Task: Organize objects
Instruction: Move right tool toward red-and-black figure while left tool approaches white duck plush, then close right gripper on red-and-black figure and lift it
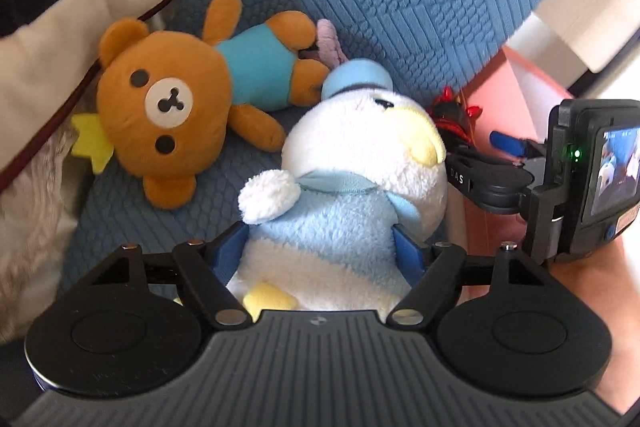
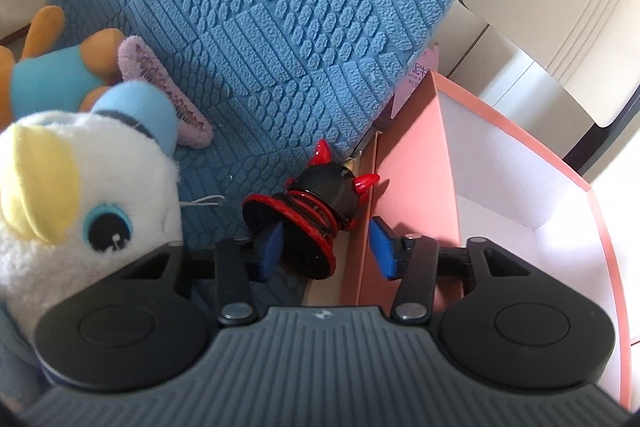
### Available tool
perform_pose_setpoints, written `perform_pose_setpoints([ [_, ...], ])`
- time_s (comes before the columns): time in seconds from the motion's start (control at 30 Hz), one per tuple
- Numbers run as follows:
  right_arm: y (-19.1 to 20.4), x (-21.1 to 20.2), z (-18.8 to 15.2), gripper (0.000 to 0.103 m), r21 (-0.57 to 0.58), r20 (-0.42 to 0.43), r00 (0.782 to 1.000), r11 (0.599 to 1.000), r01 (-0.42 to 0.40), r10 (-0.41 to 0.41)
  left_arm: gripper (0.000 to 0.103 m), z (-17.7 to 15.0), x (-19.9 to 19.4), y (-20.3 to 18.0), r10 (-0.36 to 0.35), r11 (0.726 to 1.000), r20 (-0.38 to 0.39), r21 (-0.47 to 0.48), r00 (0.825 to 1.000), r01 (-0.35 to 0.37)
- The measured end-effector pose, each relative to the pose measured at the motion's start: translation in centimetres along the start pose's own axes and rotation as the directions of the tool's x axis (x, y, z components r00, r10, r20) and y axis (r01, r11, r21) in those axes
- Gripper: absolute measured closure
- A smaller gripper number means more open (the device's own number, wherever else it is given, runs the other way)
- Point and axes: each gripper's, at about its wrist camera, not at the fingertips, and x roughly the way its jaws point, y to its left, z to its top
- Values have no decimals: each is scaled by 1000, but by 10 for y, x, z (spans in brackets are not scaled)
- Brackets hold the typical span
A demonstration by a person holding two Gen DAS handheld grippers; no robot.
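Observation:
My left gripper (image 1: 320, 251) is shut on a white and light-blue plush duck (image 1: 348, 187), its blue pads pressed into the duck's body. A brown teddy bear (image 1: 176, 103) in a teal shirt lies on the blue sofa to the left. My right gripper (image 2: 326, 247) is open around a black and red devil-horned toy (image 2: 320, 211) at the sofa's edge; I cannot tell if the pads touch it. The duck's head (image 2: 76, 195) shows at the left of the right wrist view. The right gripper also shows in the left wrist view (image 1: 508, 171).
A pink box (image 2: 408, 163) with a white inside stands open to the right of the sofa. A lilac hair clip (image 2: 168, 95) lies behind the duck. A blue textured cushion (image 2: 280, 7) rises behind. A beige pillow (image 1: 60, 27) is at the far left.

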Motion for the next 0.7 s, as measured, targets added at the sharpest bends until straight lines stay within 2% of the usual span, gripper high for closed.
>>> perform_pose_setpoints([
  [0.03, -2, -1, 1, 72, 5, 1, 1000, 1000, -2, 2, 23, -3, 0, -1, 8, 1000, 6, 3, 1000, -8],
  [0.07, -3, -3, 1, 79, 7, -2, 1000, 1000, -8, 8, 23, -4, 2, -2, 14, 1000, 9, 2, 1000, -14],
  [0.13, -6, -4, 0, 87, 30, -33, 999, 999, -43, 44, 23, -3, 6, 1, 3, 1000, 12, -16, 1000, -3],
  [0.23, -4, -8, -3, 95, 18, -37, 998, 999, -40, 41, 22, 1, 12, 7, -16, 999, 7, -41, 1000, 16],
  [0.5, 4, -24, -12, 98, -14, -34, 994, 994, -109, 108, 10, 8, 29, 13, -72, 997, -14, 1, 997, 72],
  [0.7, -7, -38, -14, 97, 86, -9, 982, 979, -186, 187, 8, 11, 40, 20, -154, 988, -53, 11, 987, 155],
])
